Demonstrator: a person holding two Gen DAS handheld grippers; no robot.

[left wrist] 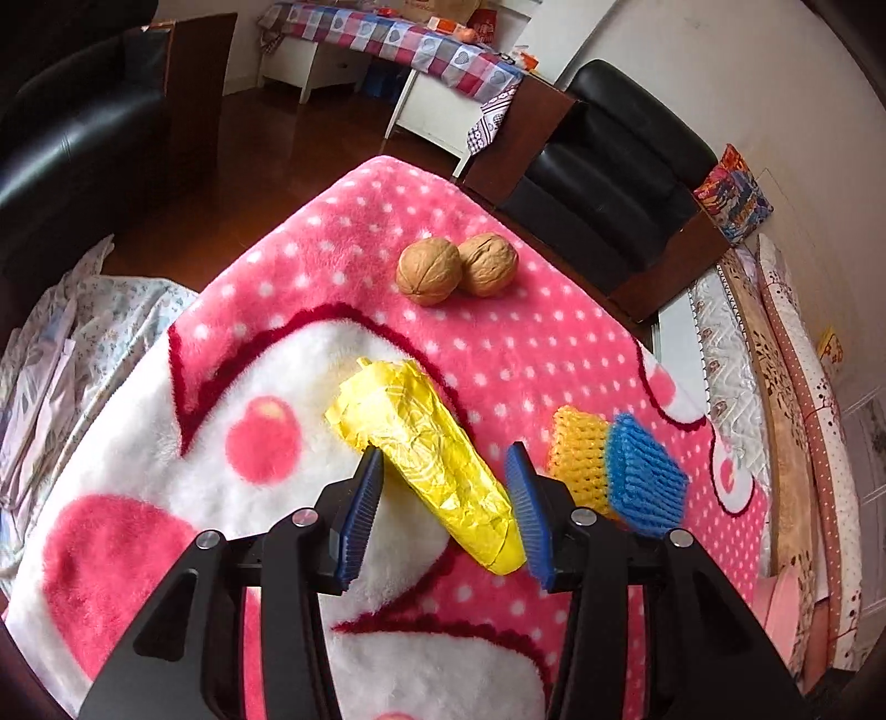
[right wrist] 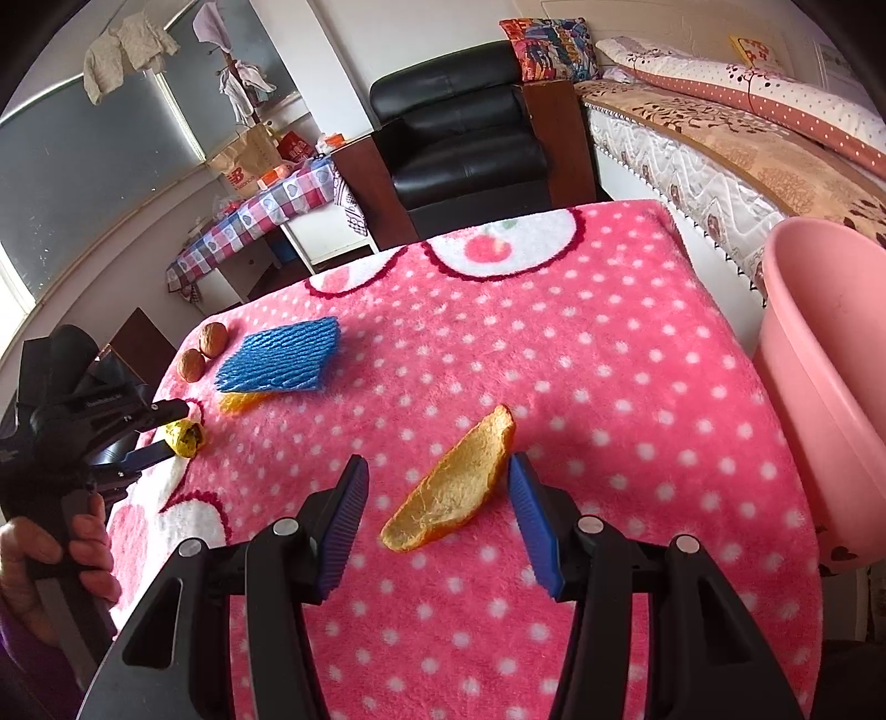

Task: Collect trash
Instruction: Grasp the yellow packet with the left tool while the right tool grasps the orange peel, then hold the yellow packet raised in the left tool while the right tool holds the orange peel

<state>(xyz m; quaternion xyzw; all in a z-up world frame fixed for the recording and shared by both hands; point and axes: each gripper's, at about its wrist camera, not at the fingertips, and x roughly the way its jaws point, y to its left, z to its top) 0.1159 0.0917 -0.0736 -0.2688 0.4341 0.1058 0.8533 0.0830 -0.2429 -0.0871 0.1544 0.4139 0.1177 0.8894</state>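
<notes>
A crumpled yellow wrapper lies on the pink dotted blanket. My left gripper is open, its fingers on either side of the wrapper's near part. In the right wrist view the left gripper shows at the left with the wrapper between its tips. An orange peel lies between the open fingers of my right gripper, close to the right finger. Blue foam net and orange foam net lie beside the wrapper.
Two walnuts sit toward the blanket's far edge. A pink plastic basin stands off the blanket's right side. Black armchairs, a bed and a checked table surround the blanket-covered surface.
</notes>
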